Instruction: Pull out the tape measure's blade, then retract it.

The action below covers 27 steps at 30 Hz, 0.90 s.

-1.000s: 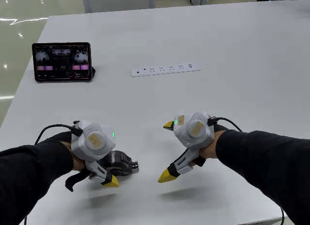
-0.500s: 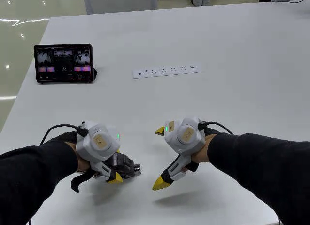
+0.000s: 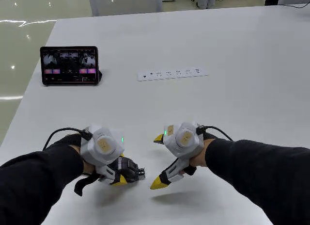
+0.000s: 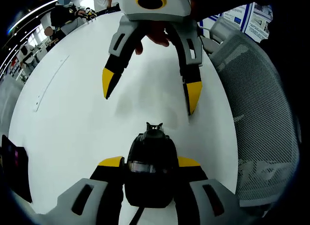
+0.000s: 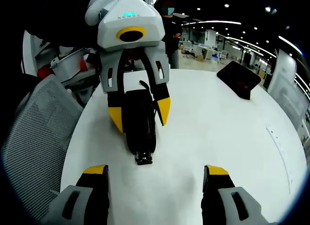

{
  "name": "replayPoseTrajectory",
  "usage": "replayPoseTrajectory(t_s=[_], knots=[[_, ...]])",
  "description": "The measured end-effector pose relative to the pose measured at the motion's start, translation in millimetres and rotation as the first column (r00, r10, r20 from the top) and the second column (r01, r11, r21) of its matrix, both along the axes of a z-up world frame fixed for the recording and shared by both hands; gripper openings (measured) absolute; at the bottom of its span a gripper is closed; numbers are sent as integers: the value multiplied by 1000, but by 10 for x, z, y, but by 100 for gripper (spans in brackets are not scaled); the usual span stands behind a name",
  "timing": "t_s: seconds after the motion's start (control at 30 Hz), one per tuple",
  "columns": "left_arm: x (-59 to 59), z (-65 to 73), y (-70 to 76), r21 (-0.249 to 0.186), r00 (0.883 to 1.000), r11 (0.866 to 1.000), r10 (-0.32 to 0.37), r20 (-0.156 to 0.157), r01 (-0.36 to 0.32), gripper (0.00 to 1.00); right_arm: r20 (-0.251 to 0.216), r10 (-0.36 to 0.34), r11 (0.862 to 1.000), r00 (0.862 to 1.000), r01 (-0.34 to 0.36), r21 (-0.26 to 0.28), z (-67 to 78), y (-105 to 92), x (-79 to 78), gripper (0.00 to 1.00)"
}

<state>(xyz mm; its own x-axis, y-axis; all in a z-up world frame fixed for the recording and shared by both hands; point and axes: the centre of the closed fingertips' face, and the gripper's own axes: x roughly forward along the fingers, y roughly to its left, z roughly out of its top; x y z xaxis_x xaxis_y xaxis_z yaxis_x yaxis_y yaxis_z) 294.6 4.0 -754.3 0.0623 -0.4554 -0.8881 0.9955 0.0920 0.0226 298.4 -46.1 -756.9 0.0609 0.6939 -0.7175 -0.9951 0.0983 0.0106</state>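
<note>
Left tool (image 3: pixel 121 178) clamped on the tape (image 4: pixel 150 171), right tool (image 3: pixel 158 160) apart facing its hook (image 5: pixel 144 159) — pull-out not yet begun — next, nip that hook and draw away

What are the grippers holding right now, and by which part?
The left gripper clamps the tape measure by the two sides of its black case, with the blade tip pointing forward. The open right gripper holds nothing.

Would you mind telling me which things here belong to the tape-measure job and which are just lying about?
Belonging to the job:
tape measure, held in the left gripper
right gripper, open, facing the blade tip

Just lying about:
tablet
power strip
</note>
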Motion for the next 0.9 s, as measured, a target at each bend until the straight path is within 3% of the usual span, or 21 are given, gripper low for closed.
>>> replayPoseTrajectory(t_s=[0.27,0.57,0.9], knots=[[-3,-3,0,4,1000,1000,-1,9,1,35,1,71,997,997,-71,-25,-93,127,-109,55],[1,-14,0,7,1000,1000,1,11,-1,35,5,110,992,994,-110,-55,-167,188,-145,38],[-6,-13,-7,3,1000,1000,4,11,-4,35,-9,101,994,995,-101,-52,-205,259,-108,20]])
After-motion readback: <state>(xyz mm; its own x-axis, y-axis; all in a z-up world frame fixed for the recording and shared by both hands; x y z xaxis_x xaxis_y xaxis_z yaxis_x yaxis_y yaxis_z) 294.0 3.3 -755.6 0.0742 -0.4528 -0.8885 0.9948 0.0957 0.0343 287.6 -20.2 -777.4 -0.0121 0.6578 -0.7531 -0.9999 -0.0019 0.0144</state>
